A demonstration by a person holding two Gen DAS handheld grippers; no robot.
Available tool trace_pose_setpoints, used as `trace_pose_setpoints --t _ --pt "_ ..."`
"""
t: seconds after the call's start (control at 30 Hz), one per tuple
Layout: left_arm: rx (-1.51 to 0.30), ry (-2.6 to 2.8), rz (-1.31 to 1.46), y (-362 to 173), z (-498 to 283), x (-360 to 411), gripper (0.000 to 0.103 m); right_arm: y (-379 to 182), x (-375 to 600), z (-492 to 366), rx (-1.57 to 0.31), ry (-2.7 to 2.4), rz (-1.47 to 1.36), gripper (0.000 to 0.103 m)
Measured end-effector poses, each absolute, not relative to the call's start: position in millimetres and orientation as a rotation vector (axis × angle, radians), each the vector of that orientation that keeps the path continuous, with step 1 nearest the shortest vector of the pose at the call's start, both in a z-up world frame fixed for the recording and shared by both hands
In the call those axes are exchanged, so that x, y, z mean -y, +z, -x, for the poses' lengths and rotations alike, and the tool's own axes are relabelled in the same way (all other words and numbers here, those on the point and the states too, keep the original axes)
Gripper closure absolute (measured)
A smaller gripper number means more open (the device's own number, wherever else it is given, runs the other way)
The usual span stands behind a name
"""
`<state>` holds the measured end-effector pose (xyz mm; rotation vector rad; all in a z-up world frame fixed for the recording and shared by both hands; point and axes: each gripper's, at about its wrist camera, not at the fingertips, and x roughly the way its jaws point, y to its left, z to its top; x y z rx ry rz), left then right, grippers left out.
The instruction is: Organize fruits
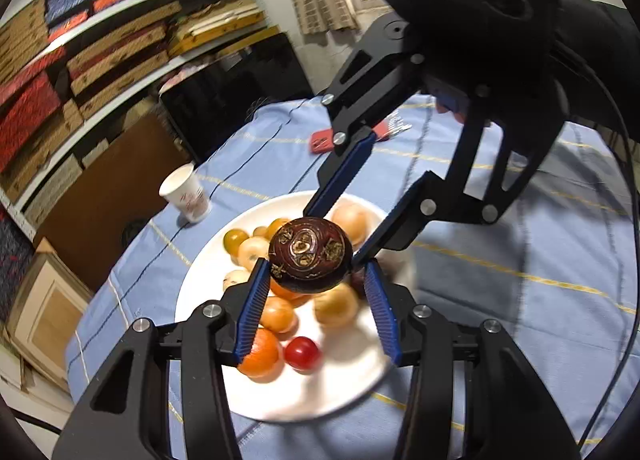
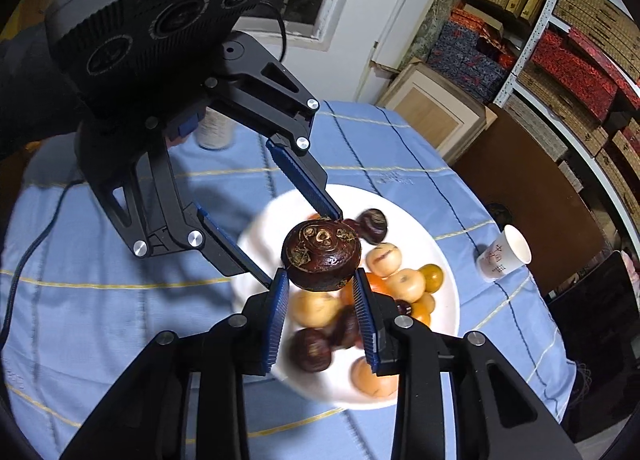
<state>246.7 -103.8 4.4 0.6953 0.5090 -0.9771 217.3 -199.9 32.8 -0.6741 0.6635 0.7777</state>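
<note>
Between both sets of tips you hold a dark brown fruit (image 1: 310, 255) with a glossy skin broken by rough, dry, tan scabs on top. Your left gripper (image 1: 316, 270) and right gripper (image 2: 320, 274) look like matt black plastic, joined by shiny bare-metal screw heads, and the blue pads (image 1: 253, 310) are finely ribbed, rubbery in look. The white plate (image 1: 352, 376) is smooth and glazed. On it, the small red fruit (image 1: 303, 353) shines, as does the orange fruit (image 1: 260, 356). The blue tablecloth (image 1: 520, 324) is matt woven cloth with stitched yellow lines. The cup (image 2: 505, 253) looks like plain matt paper.
</note>
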Motion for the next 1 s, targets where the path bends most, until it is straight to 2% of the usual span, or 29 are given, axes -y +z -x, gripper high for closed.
trace_pose_setpoints --t 0.03,0.13,0.33,0.43,0.47,0.5,0.57,0.63,0.83,1.0 --pt "-0.526 -0.959 -0.689 -1 -255 105 0.056 27 199 -224 -0.667 0.758 0.681 0.070" --pt "-0.573 -0.924 -0.721 -20 -269 108 0.055 11 201 -235 -0.688 0.698 0.693 0.046" --pt "-0.596 -0.879 -0.653 -19 -269 85 0.052 18 226 -225 -0.672 0.687 0.599 0.046" --pt "-0.605 -0.862 -0.630 -11 -255 78 0.032 29 235 -212 -0.659 0.690 0.530 0.046" --pt "-0.604 -0.838 -0.621 -8 -247 75 0.021 33 235 -202 -0.651 0.696 0.503 0.046" --pt "-0.612 -0.814 -0.596 -4 -239 72 0.013 36 235 -198 -0.639 0.691 0.493 0.045" --pt "-0.636 -0.781 -0.534 3 -223 67 0.006 46 231 -169 -0.583 0.671 0.447 0.017" --pt "-0.644 -0.741 -0.474 10 -202 62 0.005 52 228 -141 -0.526 0.602 0.418 0.005" --pt "-0.658 -0.590 -0.247 25 -118 42 0.005 53 227 -52 -0.465 0.414 0.219 0.004" --pt "-0.635 -0.414 -0.165 42 -59 30 0.005 52 222 14 -0.422 0.304 0.059 0.004"
